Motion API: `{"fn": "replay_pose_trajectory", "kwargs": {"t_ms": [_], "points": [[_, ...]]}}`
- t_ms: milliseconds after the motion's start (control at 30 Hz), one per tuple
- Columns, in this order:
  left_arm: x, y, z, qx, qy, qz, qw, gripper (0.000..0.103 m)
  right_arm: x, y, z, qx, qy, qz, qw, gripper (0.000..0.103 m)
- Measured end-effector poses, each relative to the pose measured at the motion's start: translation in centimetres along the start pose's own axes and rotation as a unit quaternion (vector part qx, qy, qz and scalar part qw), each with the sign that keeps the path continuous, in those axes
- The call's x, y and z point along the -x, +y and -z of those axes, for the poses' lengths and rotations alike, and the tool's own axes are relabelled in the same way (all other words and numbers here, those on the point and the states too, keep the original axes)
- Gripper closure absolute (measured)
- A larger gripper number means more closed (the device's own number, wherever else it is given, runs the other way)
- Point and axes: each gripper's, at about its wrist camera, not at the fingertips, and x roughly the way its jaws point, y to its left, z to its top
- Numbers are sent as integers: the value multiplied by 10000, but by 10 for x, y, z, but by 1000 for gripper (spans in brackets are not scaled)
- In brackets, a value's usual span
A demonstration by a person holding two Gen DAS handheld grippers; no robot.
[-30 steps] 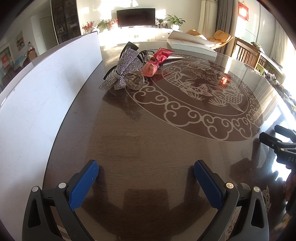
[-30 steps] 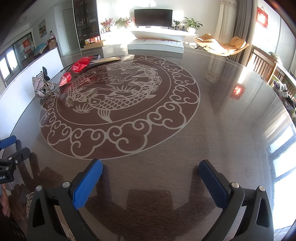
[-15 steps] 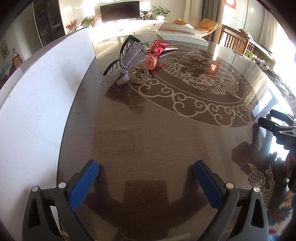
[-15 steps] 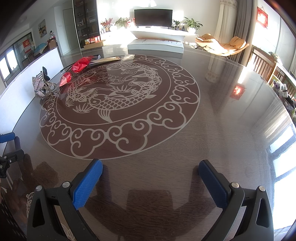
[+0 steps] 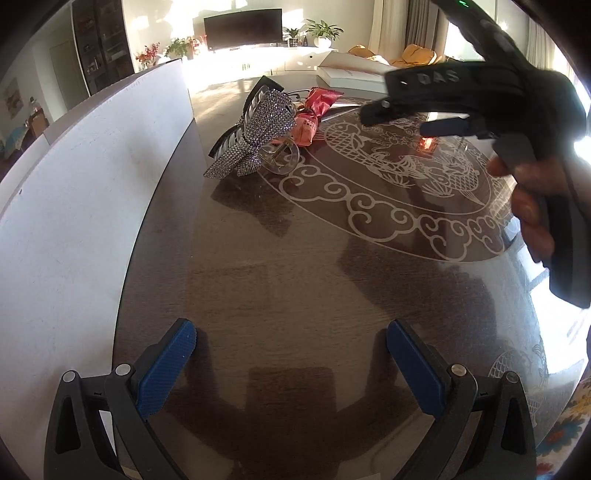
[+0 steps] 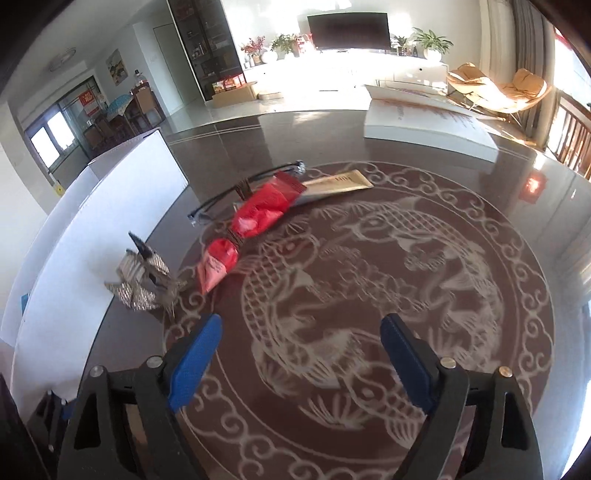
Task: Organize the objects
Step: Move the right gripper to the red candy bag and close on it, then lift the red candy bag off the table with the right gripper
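- The right tongs (image 6: pixel 301 354) hang over the fish pattern of the worktop (image 6: pixel 424 280) with jaws spread wide and nothing between them, aimed toward a cluster of small things at the left edge of the pattern; the approach step looks to be in hand, with no item lifted yet.
- The left tongs (image 5: pixel 290 363) hover low and nearer the person, likewise released and empty.
- The things to sort lie in a loose row beside a white board (image 5: pixel 85 206): a rhinestone bow hair clip (image 5: pixel 258 134), a pink packet (image 6: pixel 216 267), a red packet (image 6: pixel 264 210), a gold sachet (image 6: pixel 332 184) and a pair of glasses (image 6: pixel 221 201).
- The next move probably calls for the right tongs to reach further left and forward, drop to the glossy surface and close on one flat packet, which may slide on the glass.
- The dark, reflective worktop also carries a white box (image 6: pixel 424 125) at its far edge.
- Behind it, a sunlit living room shows a television (image 6: pixel 349 31), potted plants and orange lounge chairs (image 6: pixel 495 86).
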Motion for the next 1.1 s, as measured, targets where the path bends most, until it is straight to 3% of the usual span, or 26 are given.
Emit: {"fn": "replay_pose_trajectory", "kwargs": {"t_ms": [133,267,367,400,467,633,800,1000,1100], "points": [[0,0,0,1,1,-1,10000,0,-39,27,-46,-251,118,29,9996,22],[0,0,0,5,1,3,10000,0,-64,38,-57,-394,375,54,9985,24],[0,0,0,15,-18,-7,10000,0,-67,41,-54,-260,443,-18,9987,47],[0,0,0,24,-33,-12,10000,0,-68,41,-51,-163,527,-26,9985,63],[0,0,0,42,-62,-26,10000,0,-66,42,-42,89,589,-13,9982,78],[1,1,0,49,-72,-30,10000,0,-45,31,-14,445,603,-112,9971,80],[1,1,1,51,-71,-30,10000,0,-4,9,36,760,595,-118,9953,80],[0,0,-1,70,-103,-56,9999,0,52,-23,98,1075,580,295,9921,80],[-1,0,-2,84,-123,-66,9999,0,72,-41,117,946,532,439,9931,79]]}}
